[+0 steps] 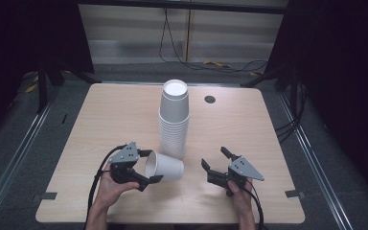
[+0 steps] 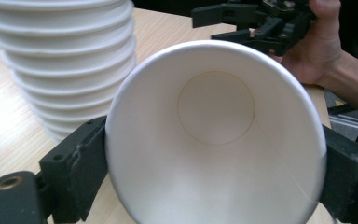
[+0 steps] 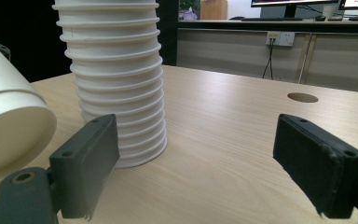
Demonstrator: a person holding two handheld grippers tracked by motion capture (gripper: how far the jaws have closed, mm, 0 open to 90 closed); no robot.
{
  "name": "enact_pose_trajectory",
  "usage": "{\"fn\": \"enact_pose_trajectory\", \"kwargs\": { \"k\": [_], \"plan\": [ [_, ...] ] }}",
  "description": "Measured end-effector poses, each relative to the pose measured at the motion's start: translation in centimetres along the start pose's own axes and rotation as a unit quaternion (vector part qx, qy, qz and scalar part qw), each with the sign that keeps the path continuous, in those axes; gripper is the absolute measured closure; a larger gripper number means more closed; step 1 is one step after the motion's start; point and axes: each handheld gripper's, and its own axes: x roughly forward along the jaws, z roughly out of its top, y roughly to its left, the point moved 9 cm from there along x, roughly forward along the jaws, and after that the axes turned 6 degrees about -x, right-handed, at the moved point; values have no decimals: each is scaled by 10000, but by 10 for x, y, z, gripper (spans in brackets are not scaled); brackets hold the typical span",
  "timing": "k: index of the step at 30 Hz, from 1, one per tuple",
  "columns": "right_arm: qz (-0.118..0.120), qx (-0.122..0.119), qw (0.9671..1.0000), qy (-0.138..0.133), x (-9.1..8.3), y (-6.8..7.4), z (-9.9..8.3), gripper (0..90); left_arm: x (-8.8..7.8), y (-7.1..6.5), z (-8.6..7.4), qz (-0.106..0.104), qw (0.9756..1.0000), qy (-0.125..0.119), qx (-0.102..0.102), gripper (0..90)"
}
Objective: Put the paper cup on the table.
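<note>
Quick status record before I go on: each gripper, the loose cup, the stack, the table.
left gripper: shut on single cup, jaws on opposite sides near its rim
single cup: on its side, mouth facing left gripper, empty inside
right gripper: open, holding nothing, right of the stack
cup stack: upside down, standing mid-table
table: light wood, round hole at far side

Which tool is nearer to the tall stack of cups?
Left. The left tool, clamped on a single cup, sits just beside the base of the stack; the right tool is open, slightly farther right.
</note>
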Motion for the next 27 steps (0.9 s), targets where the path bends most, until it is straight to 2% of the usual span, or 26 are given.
{"fn": "enact_pose_trajectory", "kwargs": {
  "k": [5,10,14,15,18,20,24,25,27],
  "plan": [
    [-279,-6,9995,144,0,-6,-5,151,-6,6,-3,193,9997,112,-20,100],
    [-532,-38,9986,11,-1,-13,-5,148,-11,14,-10,326,9989,332,-16,97],
    [-616,-41,9981,39,-1,-16,-5,138,-20,21,-11,475,9983,298,-168,97],
    [-639,-58,9979,-48,-2,-16,-4,136,-22,22,-11,512,9980,303,-197,98],
    [-910,53,9956,-223,-7,-19,-3,140,-28,30,-14,722,9962,373,-306,96],
    [-1009,28,9944,-304,-8,-20,-2,140,-31,34,-16,825,9949,381,-433,96],
    [-1073,-125,9934,-395,-10,-17,-1,145,-37,39,-15,936,9933,437,-524,96],
    [-1106,-98,9930,-412,-11,-18,-1,147,-38,42,-16,1004,9923,502,-528,96],
    [-1006,-111,9937,-490,-12,-17,0,150,-40,46,-16,1128,9902,590,-571,96]
  ]
}}
